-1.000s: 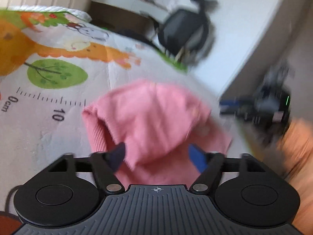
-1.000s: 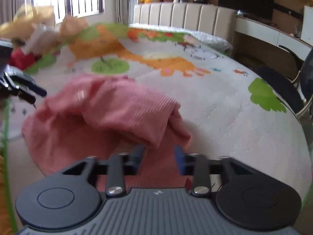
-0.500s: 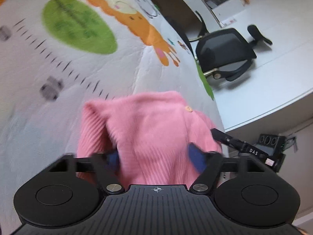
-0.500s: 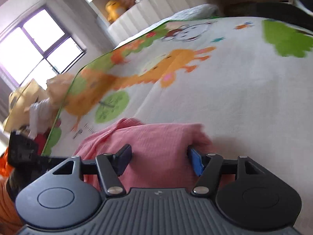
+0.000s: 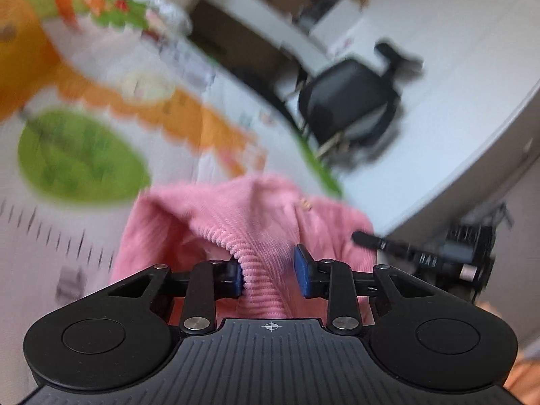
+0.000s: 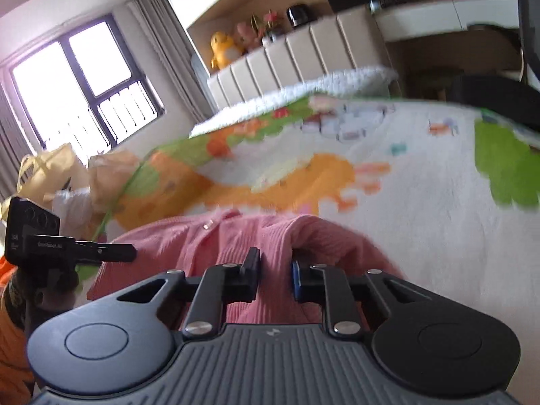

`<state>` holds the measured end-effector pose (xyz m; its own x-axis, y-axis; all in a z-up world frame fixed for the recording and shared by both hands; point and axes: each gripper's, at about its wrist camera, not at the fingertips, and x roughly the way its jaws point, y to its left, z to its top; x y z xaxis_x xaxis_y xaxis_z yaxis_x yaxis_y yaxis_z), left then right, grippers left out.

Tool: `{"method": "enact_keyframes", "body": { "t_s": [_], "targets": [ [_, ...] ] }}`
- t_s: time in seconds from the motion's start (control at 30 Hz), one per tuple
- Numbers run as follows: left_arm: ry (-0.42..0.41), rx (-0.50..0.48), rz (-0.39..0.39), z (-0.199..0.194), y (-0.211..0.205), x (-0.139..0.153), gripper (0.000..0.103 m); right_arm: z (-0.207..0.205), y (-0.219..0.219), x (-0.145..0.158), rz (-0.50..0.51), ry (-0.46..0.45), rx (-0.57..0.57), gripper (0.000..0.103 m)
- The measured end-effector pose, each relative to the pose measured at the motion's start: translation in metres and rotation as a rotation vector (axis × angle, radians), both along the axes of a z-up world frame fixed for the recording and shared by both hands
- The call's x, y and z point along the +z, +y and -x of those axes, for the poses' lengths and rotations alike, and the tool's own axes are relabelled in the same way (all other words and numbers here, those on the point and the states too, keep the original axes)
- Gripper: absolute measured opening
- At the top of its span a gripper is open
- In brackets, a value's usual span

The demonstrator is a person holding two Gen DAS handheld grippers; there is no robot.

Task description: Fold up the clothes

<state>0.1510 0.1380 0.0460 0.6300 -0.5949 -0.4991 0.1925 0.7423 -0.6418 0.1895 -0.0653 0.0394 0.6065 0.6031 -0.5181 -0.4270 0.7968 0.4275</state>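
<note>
Both grippers around pink cardigan (image 5: 256,216)

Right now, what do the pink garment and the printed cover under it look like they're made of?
Pink garment: a soft ribbed knit, probably cotton or acrylic; raised cords show along the edge between the left gripper fingers, matte and slightly fuzzy. Printed cover: looks like a matte quilted or woven fabric with cartoon prints; blur hides its weave.

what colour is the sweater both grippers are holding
Pink, in a ribbed knit. The sweater shows best in the left wrist view.
</note>
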Motion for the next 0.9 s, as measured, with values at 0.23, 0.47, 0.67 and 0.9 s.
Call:
{"method": "enact_keyframes", "body": {
  "t_s": [0.23, 0.47, 0.67, 0.9],
  "targets": [
    [0.122, -0.058, -0.02, 0.023, -0.011, -0.04, 0.067, 0.023, -0.01, -0.045, 0.027, 0.095, 0.001, 0.05],
    [0.046, -0.115, -0.026, 0.028, -0.026, -0.022, 0.039, 0.038, 0.023, -0.034, 0.134, -0.02, 0.115, 0.026],
    [-0.072, -0.146, -0.04, 0.043, -0.028, 0.01, 0.039, 0.06, 0.011, 0.01, 0.06, -0.111, 0.148, 0.015],
    [0.108, -0.099, -0.223, 0.046, -0.027, -0.025, 0.048, 0.056, 0.005, -0.038, 0.15, 0.053, 0.095, 0.021]
  ]
}}
